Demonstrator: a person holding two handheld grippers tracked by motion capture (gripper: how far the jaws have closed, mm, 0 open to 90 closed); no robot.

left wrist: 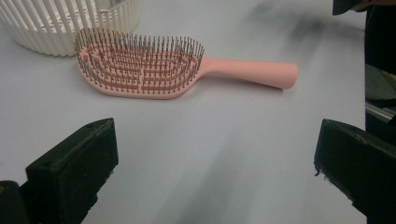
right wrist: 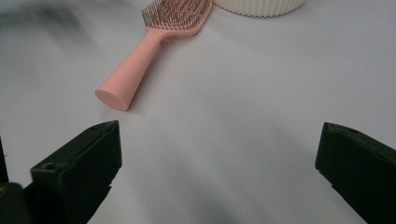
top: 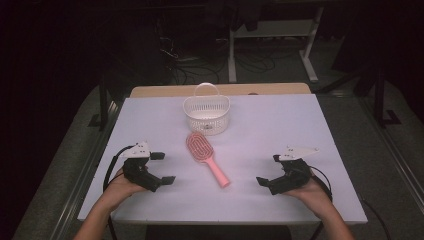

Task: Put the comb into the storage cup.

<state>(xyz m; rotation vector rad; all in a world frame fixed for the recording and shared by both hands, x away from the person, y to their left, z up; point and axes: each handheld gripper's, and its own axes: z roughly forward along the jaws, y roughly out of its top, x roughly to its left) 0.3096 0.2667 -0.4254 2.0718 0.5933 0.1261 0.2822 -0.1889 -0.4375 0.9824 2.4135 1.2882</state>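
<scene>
White table, pink hairbrush between left hand-held gripper and right hand-held gripper, both low, jaws apart, empty.

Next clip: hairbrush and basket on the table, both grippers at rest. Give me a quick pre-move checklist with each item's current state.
1. Left gripper open, nothing between its jaws: ok.
2. Right gripper open, nothing between its jaws: ok.
3. Pink hairbrush lies flat on the table, bristles up, handle toward the person: ok.
4. Brush handle unobstructed for a grasp: ok.
5. White basket upright beyond the brush head: ok.
6. Basket free of other things: cannot tell.
</scene>
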